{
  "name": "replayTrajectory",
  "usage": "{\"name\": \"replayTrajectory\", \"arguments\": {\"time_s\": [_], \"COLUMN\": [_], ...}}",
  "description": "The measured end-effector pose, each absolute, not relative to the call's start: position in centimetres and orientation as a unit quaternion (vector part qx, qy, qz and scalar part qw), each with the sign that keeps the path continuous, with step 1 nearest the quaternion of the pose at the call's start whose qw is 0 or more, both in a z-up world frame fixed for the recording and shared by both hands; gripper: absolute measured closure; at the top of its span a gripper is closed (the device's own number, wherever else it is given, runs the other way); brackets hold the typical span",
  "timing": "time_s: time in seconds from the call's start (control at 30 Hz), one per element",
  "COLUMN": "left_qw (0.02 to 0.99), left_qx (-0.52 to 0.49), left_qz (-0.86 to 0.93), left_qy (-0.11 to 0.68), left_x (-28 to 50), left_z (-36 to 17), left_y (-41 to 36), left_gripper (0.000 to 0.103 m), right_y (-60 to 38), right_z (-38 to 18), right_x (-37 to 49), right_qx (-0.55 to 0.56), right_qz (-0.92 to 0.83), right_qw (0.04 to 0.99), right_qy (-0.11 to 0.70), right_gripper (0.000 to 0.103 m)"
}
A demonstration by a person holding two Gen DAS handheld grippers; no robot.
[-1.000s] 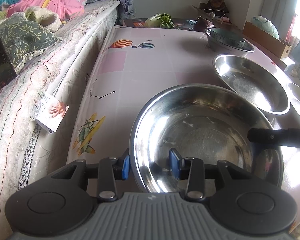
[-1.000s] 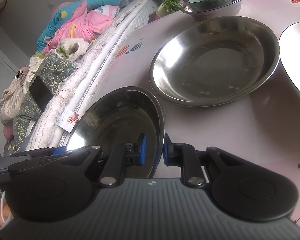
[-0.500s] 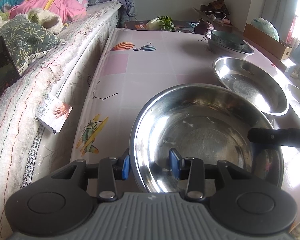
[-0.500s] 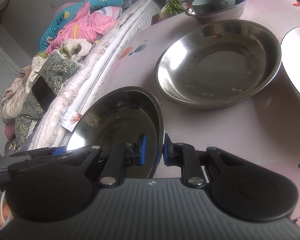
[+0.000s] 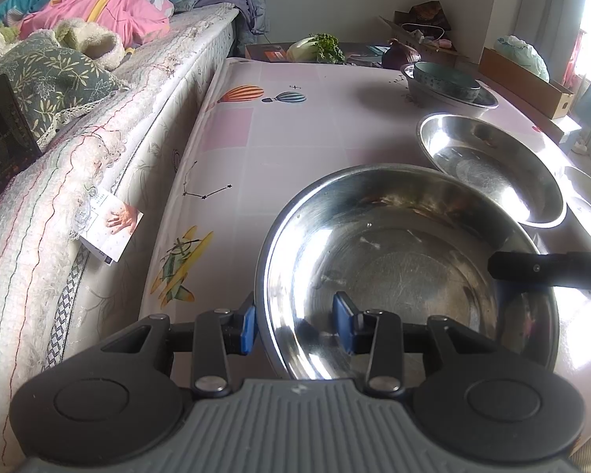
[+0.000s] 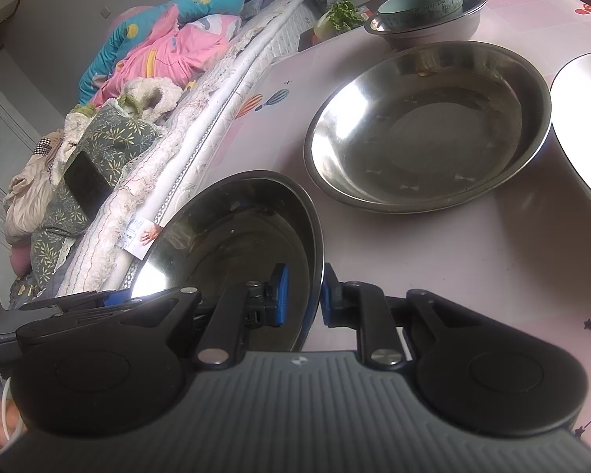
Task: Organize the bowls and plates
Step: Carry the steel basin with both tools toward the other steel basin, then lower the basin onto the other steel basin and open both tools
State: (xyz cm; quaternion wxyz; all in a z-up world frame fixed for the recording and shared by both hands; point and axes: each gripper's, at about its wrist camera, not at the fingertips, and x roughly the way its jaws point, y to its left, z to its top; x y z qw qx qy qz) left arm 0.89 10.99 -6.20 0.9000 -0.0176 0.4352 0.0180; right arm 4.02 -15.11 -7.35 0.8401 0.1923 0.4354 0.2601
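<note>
A large steel bowl [image 5: 394, 260] is held at the near end of the pink table. My left gripper [image 5: 297, 323] is shut on its near-left rim, one blue pad inside, one outside. My right gripper [image 6: 303, 295] is shut on the same bowl's [image 6: 232, 236] right rim; its finger shows as a black bar in the left wrist view [image 5: 547, 270]. A second steel bowl [image 5: 488, 165] sits just beyond, also in the right wrist view [image 6: 425, 130]. A teal bowl [image 6: 421, 4] rests inside a grey bowl [image 6: 433, 27] at the far end.
A third steel dish [image 6: 583, 118] lies at the right edge. A bed [image 5: 78, 126] with pillows, pink clothes and a black phone [image 6: 86, 185] runs along the table's left side. Vegetables [image 5: 315, 47] and a cardboard box [image 5: 528, 79] are at the far end.
Both grippers and the held bowl have shifted slightly forward and to the left; the grips on the rim are unchanged.
</note>
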Motion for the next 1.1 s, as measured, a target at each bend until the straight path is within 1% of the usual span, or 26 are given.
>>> {"name": "replayTrajectory", "arguments": {"time_s": [0.43,1.1], "left_qw": [0.907,0.922], "left_qx": [-0.01,0.01], "left_qz": [0.01,-0.042], "left_qy": [0.42,0.386], "left_x": [1.0,4.5], "left_z": [-5.0,-2.9], "left_y": [10.4,6.9], "left_gripper": [0.063,0.063], "right_y": [-16.1,-20.4], "right_z": [-5.9,-4.4], "right_x": [3.7,4.7], "right_qx": [0.197,0.227], "right_qz": [0.258,0.214], "right_qw": [0.847,0.866], "right_qy": [0.421,0.391], "right_gripper": [0.086,0.086]}}
